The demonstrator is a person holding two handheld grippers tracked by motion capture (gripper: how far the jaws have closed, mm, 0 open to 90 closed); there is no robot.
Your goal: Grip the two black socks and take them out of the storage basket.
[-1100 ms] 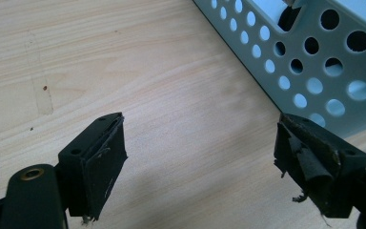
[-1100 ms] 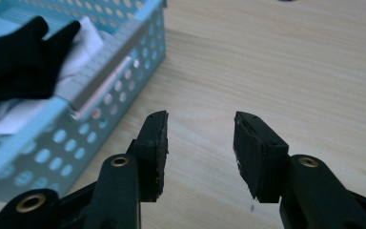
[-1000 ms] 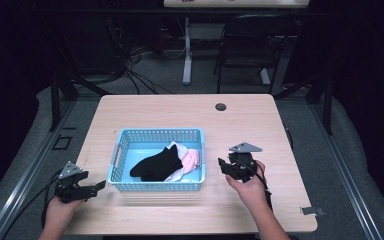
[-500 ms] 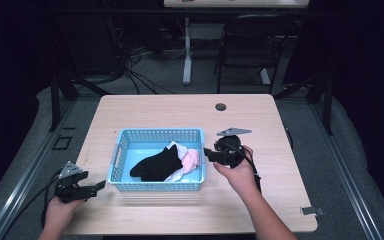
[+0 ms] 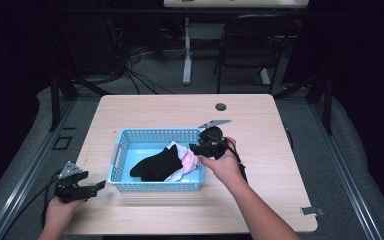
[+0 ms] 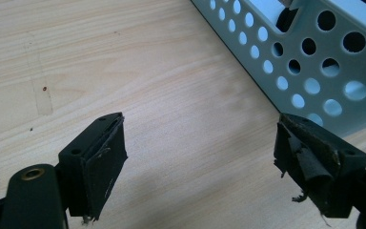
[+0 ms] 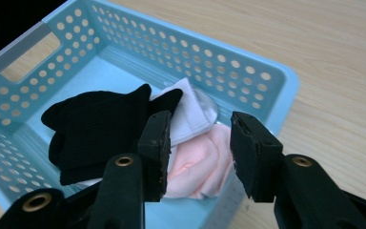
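Basket (image 5: 156,186) of black, white and pink cloth sits mid-frame; right gripper (image 7: 198,152) hovers spread above the pink cloth (image 7: 200,164), left gripper (image 6: 200,160) gapes over bare table (image 6: 124,71).

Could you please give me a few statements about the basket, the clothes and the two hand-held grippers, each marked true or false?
1. The light blue perforated plastic basket holds a black fabric garment. True.
2. The right hand-held gripper is shut on a pale pink fabric piece. False: its jaws are open above it.
3. The left hand-held gripper is open over the light wooden table. True.
4. The basket is empty. False: it also holds a white fabric piece.
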